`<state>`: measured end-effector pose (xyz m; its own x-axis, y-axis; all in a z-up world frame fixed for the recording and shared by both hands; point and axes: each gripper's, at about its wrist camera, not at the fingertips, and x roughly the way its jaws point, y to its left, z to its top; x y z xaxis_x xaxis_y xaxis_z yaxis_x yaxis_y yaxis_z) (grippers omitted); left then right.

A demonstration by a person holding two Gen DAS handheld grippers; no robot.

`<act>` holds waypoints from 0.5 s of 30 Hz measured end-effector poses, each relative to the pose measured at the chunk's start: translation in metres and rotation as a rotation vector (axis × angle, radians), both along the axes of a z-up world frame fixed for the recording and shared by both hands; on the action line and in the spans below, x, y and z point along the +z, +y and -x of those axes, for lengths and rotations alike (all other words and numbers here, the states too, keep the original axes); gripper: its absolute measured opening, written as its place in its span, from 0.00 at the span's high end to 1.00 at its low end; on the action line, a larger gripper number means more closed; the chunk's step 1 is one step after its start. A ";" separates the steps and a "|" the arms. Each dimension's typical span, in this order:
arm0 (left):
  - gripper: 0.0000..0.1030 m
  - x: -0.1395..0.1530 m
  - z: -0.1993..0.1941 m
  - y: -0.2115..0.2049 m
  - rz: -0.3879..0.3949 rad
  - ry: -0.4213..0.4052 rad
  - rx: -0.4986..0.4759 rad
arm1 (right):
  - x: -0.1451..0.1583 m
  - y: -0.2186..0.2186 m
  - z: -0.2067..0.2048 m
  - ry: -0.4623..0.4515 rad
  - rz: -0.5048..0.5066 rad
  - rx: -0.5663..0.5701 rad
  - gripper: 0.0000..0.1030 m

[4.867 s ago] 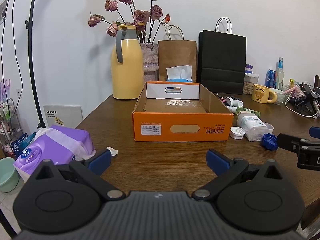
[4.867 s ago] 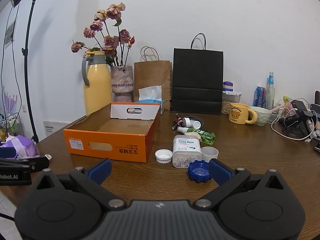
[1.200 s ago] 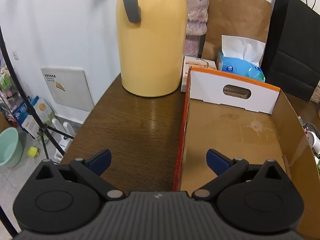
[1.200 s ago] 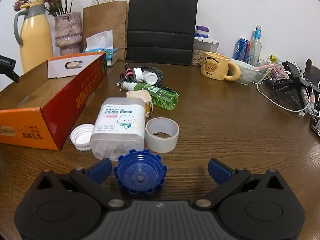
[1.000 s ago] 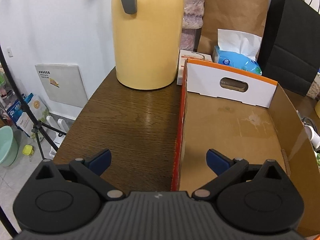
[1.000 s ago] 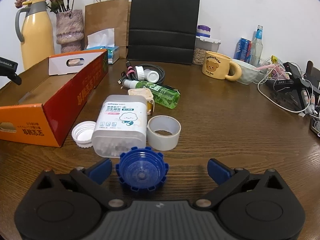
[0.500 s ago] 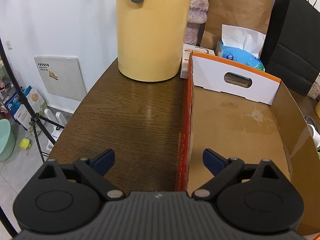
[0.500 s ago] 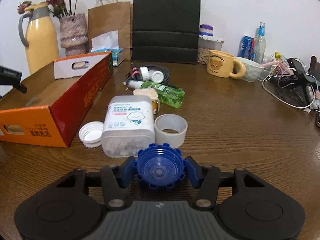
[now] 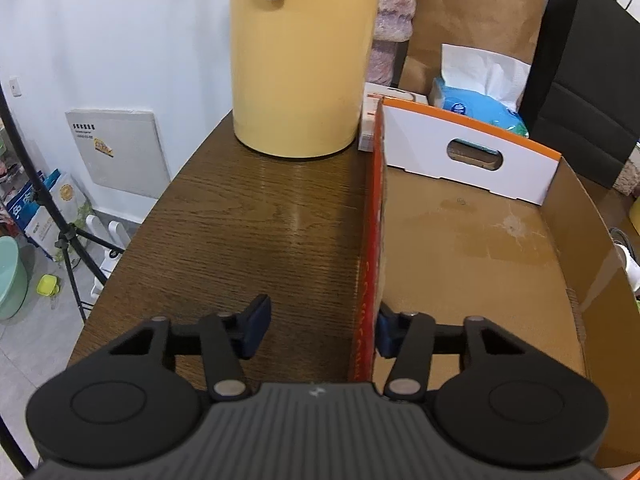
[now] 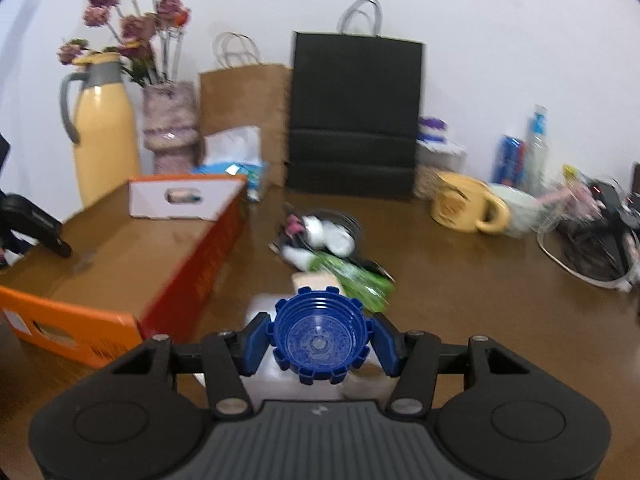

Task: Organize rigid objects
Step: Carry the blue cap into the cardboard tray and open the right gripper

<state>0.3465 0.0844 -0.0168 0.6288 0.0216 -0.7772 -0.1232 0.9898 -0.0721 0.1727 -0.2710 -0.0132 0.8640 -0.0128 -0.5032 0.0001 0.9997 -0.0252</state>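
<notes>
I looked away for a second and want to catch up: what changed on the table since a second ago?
The right gripper closed on the blue cap and lifted it off the table. The left gripper has just been closing astride the box wall: the inner pad touches it, the outer one stands clear. The box is still empty; the jug and tissues have not moved.

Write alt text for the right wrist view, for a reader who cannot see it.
The right gripper clamps a blue ridged cap between its blue pads, above a brown wooden table. An open orange cardboard box sits to the left; a green bottle, yellow mug and black paper bag lie beyond, blurred.
</notes>
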 end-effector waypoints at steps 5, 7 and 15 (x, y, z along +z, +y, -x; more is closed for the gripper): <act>0.63 0.000 0.002 -0.005 -0.009 -0.017 -0.026 | 0.017 0.030 -0.026 -0.057 0.002 0.079 0.48; 0.65 0.000 0.002 -0.005 -0.005 -0.018 -0.031 | 0.022 0.041 -0.036 -0.075 0.004 0.106 0.48; 0.74 0.000 0.002 -0.005 0.018 -0.021 -0.049 | 0.032 0.091 -0.079 -0.087 0.011 0.222 0.48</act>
